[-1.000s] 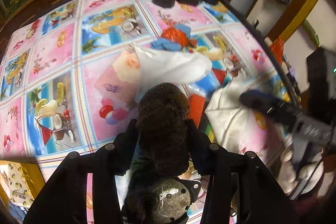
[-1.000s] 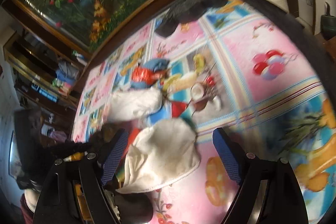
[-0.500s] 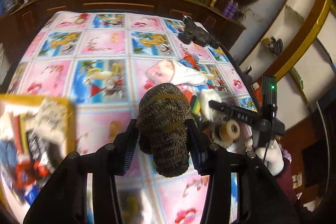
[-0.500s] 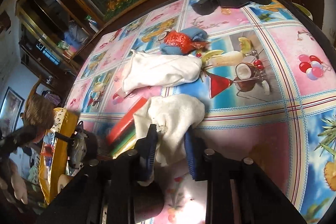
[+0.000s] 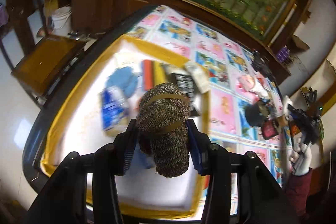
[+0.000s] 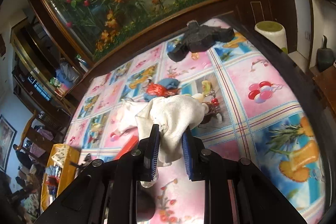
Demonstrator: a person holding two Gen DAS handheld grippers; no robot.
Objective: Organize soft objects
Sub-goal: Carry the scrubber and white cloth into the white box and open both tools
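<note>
My left gripper [image 5: 161,126] is shut on a brown knitted bundle [image 5: 166,106] wrapped with tan bands. It hangs over a yellow-rimmed box [image 5: 161,53] with a white floor that holds blue, orange and black soft items. My right gripper [image 6: 170,131] is shut on a crumpled white cloth [image 6: 174,110], lifted off the patterned tablecloth [image 6: 262,119]. Behind it lie another white cloth [image 6: 126,117], a red item [image 6: 155,89] and a blue item [image 6: 170,83]. In the left wrist view the right gripper [image 5: 302,119] shows at the far right, in a white-gloved hand.
A black lumpy object [image 6: 201,37] lies at the table's far end. A flat red-orange thing [image 6: 128,146] sits left of my right gripper, and the yellow box [image 6: 63,161] stands at the table's left edge. A white cylinder [image 6: 271,33] stands beyond the right edge.
My left gripper swung from over the pile of cloths to over the yellow box, still holding the knitted bundle. My right gripper closed on the white cloth and raised it.
</note>
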